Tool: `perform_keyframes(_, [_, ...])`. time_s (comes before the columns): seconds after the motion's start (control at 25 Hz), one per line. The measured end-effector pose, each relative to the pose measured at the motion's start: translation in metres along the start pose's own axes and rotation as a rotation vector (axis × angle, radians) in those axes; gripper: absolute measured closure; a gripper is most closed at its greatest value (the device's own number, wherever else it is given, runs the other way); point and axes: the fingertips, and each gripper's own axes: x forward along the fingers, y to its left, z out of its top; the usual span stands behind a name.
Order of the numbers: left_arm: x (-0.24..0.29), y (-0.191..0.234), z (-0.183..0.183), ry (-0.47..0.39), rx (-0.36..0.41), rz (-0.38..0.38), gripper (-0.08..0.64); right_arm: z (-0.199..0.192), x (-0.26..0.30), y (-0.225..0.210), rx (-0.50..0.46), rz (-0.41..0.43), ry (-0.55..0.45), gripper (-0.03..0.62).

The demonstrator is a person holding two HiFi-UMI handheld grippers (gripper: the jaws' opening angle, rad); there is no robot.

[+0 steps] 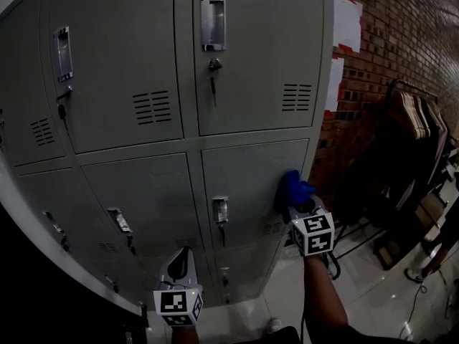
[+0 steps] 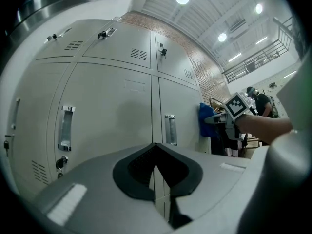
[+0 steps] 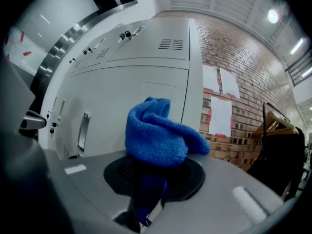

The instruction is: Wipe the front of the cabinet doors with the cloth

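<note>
Though dim overhead, cloth (image 3: pixel 158 133) between tongs (image 3: pixel 152 178).

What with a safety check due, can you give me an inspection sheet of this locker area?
Surface: grey locker doors, all shut; a key hangs in one upper lock.
Job's things: blue cloth, bunched, at the right edge of a lower door.
Clutter: nothing seen.
Grippers: right gripper has its fingers shut on the cloth; left gripper has its fingers together, empty, held low.
Cables: what looks like a thin cable on the floor, far right.
Surroundings: brick wall with paper sheets; clothes rack beside the lockers.
</note>
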Motion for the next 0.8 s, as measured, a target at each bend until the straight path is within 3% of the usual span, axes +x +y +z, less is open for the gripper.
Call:
perform_keyframes(0.28, [-0.002,0.003,0.0,0.004,0.011,0.002,0.545,0.002,-0.007,0.005,0.004,-0.028,0.009,0.508])
perform_keyframes(0.56, [-0.005,0.002,0.005,-0.004,0.02,0.001,0.545,0.01,-0.007,0.108,0.009,0.223,-0.032,0.508])
perform_keyframes(0.8, [-0.013,0.013,0.004,0.002,0.024,0.037,0.545,0.014,0.003,0.176,-0.015,0.355,-0.05,0.508])
